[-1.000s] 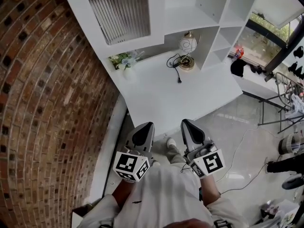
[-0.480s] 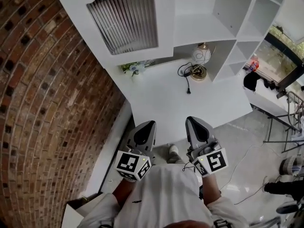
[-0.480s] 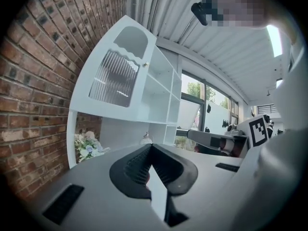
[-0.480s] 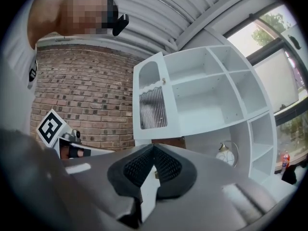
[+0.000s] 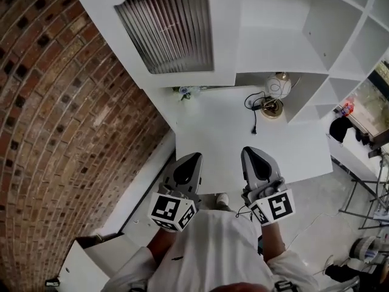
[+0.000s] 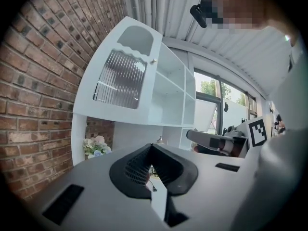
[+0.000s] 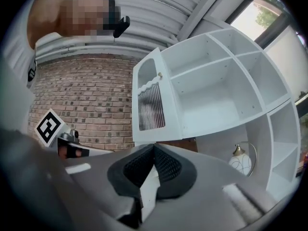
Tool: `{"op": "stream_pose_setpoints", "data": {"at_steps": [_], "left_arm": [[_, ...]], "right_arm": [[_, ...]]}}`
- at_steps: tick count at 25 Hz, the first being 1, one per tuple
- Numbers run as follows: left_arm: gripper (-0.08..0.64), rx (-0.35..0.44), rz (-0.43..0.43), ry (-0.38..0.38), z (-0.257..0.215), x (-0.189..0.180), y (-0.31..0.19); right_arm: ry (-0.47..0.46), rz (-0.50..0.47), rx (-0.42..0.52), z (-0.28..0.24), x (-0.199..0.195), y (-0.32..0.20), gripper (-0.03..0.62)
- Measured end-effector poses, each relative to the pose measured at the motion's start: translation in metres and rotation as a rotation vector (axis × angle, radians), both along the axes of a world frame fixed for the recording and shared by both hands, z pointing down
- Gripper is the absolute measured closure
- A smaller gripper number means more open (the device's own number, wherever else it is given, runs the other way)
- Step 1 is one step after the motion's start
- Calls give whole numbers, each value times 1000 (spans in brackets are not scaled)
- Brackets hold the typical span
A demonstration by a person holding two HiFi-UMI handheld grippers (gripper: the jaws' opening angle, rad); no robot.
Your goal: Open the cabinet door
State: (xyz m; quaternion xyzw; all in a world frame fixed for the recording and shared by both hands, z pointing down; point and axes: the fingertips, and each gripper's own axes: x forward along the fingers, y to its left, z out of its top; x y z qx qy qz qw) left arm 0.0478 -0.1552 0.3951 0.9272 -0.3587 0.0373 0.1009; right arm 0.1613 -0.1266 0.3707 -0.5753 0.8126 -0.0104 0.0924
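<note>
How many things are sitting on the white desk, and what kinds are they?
On the desk:
Lamp: 1
Bunch of flowers: 1
Black cord: 1
Total: 3

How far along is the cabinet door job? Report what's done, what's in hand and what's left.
Done: nothing; the cabinet door is closed. In hand: the left gripper and right gripper are shut and empty, low by the desk edge, well apart from the door. Left: reach the small knob, grip it, and swing the door open.
</note>
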Motion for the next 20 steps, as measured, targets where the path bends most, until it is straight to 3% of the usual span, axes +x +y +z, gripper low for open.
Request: {"op": "stream_pose_setpoints", "data": {"at_steps": [11, 20], "left_arm": [[552, 0, -90, 11, 3, 6, -19], [552, 12, -91, 19, -3, 13, -24]], "right_arm": [[5, -56, 1, 4, 12, -24, 584], [6, -69, 24, -7, 16, -25, 584]]}}
